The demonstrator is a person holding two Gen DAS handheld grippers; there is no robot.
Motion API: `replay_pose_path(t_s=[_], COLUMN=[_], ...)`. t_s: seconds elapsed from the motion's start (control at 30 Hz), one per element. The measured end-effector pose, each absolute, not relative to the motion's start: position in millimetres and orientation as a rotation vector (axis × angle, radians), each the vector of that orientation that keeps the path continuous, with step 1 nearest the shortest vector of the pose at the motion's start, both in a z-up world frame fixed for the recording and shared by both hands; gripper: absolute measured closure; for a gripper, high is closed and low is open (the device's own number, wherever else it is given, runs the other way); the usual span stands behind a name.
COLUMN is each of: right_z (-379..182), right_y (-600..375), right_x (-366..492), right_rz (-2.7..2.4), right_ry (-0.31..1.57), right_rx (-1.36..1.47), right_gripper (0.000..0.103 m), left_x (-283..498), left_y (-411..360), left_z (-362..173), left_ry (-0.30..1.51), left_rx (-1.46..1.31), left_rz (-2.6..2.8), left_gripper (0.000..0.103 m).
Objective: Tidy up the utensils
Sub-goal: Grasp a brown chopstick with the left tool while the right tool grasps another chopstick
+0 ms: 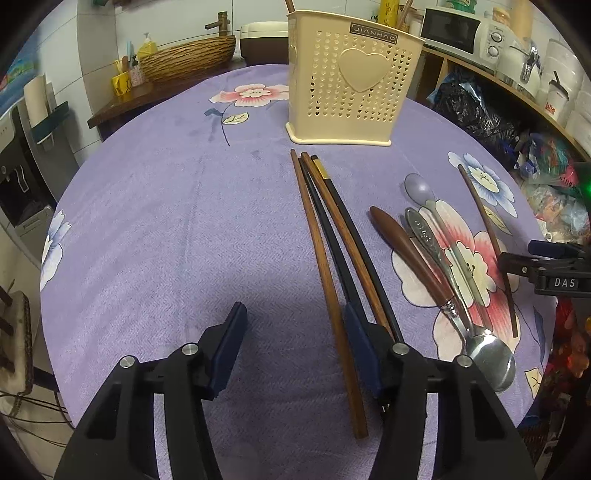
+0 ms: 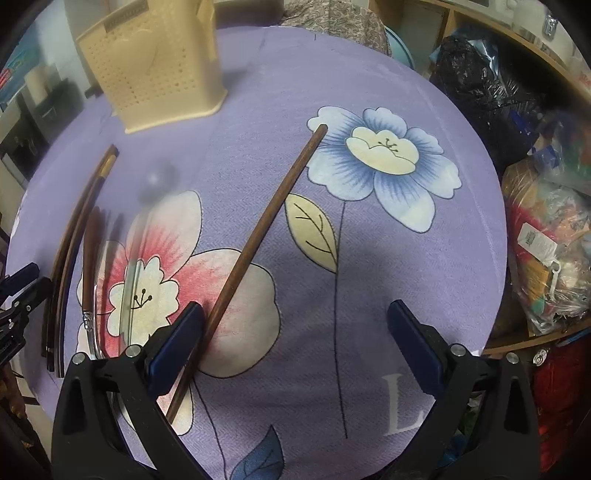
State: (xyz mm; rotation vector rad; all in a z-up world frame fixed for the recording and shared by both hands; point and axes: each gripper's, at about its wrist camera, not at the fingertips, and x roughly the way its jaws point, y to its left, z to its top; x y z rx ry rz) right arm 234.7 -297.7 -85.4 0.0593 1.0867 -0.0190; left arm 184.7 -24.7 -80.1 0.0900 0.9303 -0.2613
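A cream perforated utensil holder (image 1: 351, 88) stands upright at the far side of the purple flowered tablecloth (image 1: 166, 221). Several brown and black chopsticks (image 1: 332, 240) lie bunched in front of it. My left gripper (image 1: 295, 328) is open just above the cloth, its right finger (image 1: 360, 339) resting over the black chopsticks' near ends. Spoons (image 1: 443, 266) lie to the right, and beyond them a lone brown chopstick (image 2: 258, 236). My right gripper (image 2: 295, 332) is open, its left finger (image 2: 177, 347) beside that chopstick. The holder (image 2: 159, 62) shows at the right wrist view's top left.
A woven basket (image 1: 188, 59), bottles and a rice cooker sit behind the table. Shelves with a microwave (image 1: 454, 29), appliances and plastic bags (image 2: 546, 251) line the right side. The table edge curves close on the right.
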Motion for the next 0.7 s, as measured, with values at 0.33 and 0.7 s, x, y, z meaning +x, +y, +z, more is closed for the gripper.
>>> replay_pose_path(t_s=[0.33, 0.7], right_z=[-88, -85], right_y=[-293, -302], right_x=[234, 245], right_rz=[-0.018, 0.007], right_ry=[1.079, 0.999], right_rx=[0.051, 0.116], right_gripper=[0.006, 0.006], left_x=[210, 256], left_y=[-25, -11], left_z=[-81, -78], left_ry=[0.926, 0.956], left_rx=[0.131, 0.155], left_rz=[-0.227, -0.21], left_gripper=[0.05, 0.052])
